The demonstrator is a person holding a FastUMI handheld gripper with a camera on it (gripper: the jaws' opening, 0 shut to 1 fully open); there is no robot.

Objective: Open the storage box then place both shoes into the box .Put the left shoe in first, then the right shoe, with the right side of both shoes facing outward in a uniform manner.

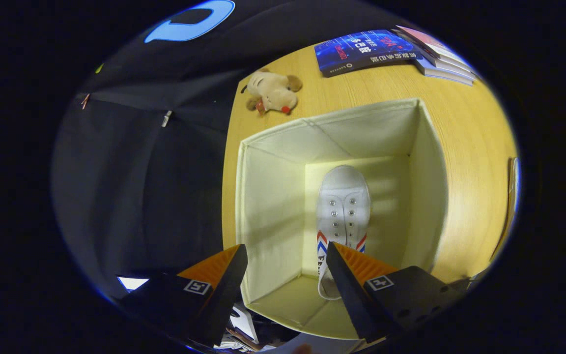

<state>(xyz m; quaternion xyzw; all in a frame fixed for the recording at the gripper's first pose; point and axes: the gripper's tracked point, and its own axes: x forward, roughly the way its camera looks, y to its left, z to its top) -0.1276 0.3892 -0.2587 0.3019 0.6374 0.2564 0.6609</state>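
I look straight down into an open cream fabric storage box (273, 196) that stands on a wooden table (465, 147). One white canvas shoe (343, 206) with red and blue chevrons lies on the box floor, toe pointing away from the fingers. My gripper (287, 255) hovers above the near part of the box, open, nothing between its fingers. The right finger (347, 275) overlaps the shoe's heel end in the view but stands above it. The heel is hidden behind that finger.
A small plush dog (273, 92) lies on the table beyond the box. A stack of books (391, 51) sits farther back on the right. The table's left edge (226, 162) runs close beside the box, with black cloth beyond it.
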